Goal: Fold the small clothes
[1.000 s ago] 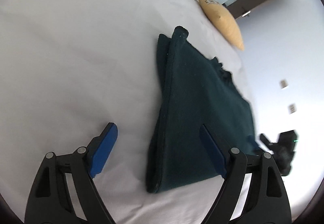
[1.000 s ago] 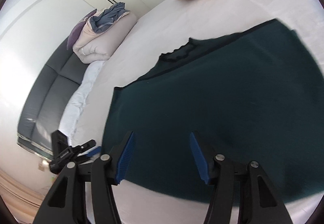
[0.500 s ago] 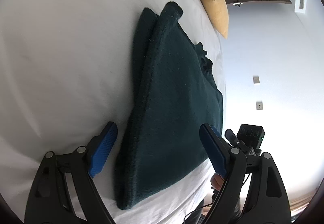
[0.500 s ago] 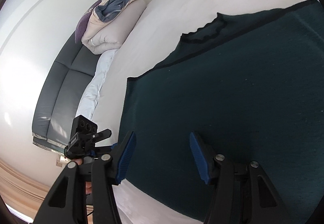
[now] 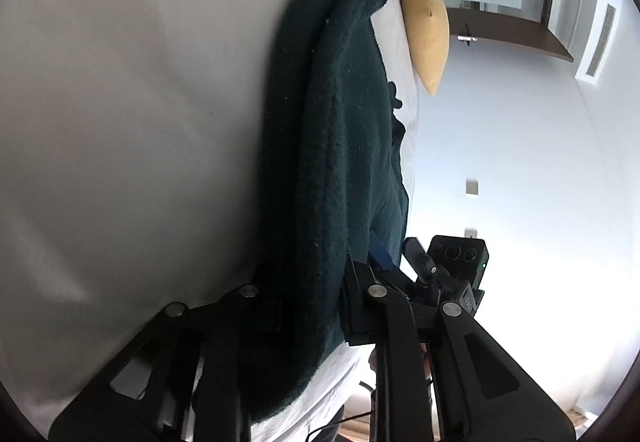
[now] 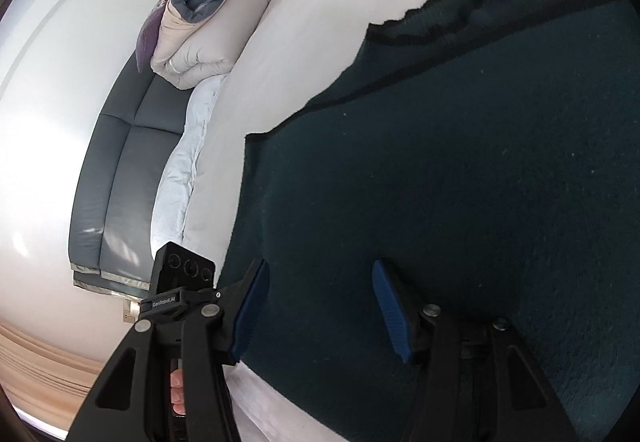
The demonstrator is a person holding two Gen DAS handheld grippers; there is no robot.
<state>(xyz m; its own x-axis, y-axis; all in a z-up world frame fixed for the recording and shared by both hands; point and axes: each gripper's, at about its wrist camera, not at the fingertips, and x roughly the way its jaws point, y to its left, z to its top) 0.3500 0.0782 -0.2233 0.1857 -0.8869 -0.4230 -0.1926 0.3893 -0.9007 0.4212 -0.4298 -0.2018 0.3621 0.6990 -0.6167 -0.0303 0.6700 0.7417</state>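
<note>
The one legible text is "GenRobot.AI", printed in small white letters on the black bracket just under the three-lens camera block [image 6: 185, 269] of the left tongs [image 6: 176, 306]. A dark mark on the yellow pillow [image 5: 426, 22] is too blurred to read.
</note>
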